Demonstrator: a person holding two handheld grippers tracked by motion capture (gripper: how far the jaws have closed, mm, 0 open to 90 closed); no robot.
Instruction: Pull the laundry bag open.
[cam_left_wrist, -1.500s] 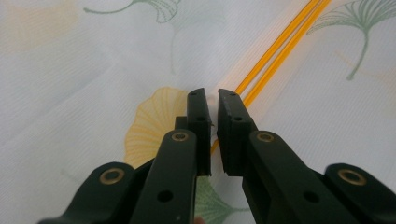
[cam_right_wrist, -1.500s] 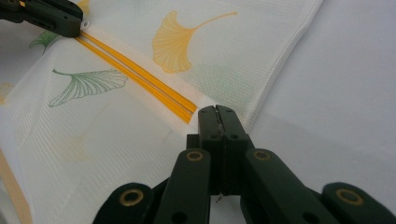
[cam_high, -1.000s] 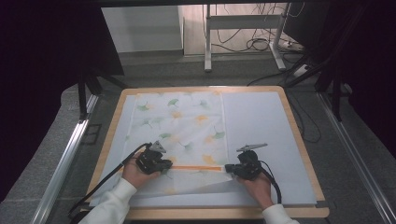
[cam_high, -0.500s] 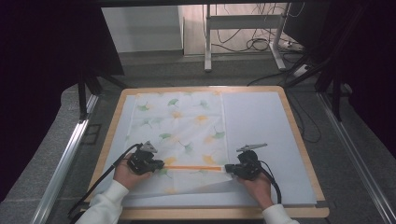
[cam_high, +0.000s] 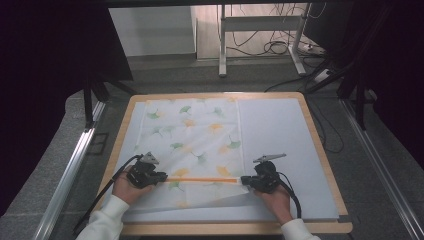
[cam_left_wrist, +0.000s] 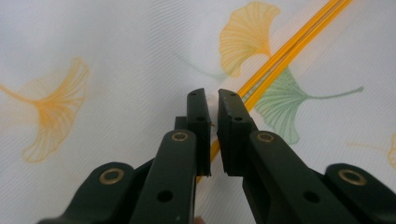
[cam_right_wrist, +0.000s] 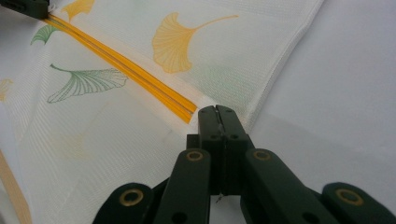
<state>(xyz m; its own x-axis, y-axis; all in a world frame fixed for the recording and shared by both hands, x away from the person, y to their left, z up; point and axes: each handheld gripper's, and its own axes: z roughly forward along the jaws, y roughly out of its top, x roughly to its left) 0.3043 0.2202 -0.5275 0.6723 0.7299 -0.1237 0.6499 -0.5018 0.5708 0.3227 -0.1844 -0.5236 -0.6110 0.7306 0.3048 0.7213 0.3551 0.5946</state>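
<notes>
evidently the thin white mesh cloth printed with ginkgo leaves (cam_high: 192, 145) lay flat on the table (cam_high: 320, 150), soft and light. the right hand-held gripper (cam_right_wrist: 217, 112) pinched its orange zip strip (cam_right_wrist: 126, 70) end; the left hand-held gripper (cam_left_wrist: 211, 100) stood slightly parted over the strip, gripping nothing.

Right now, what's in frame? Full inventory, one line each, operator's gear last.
White mesh cloth bag printed with ginkgo leaves: one, white with yellow and green leaves, flat on the mat's left half.
Orange zipper: one, running across the bag's near part between both grippers.
White mat: one, covering the board.
Wooden board: one, light brown rim, under the mat.
Metal stand: one, pale, behind the table.
Left gripper: black, slightly open, straddling the zipper.
Right gripper: black, shut at the zipper's end.
</notes>
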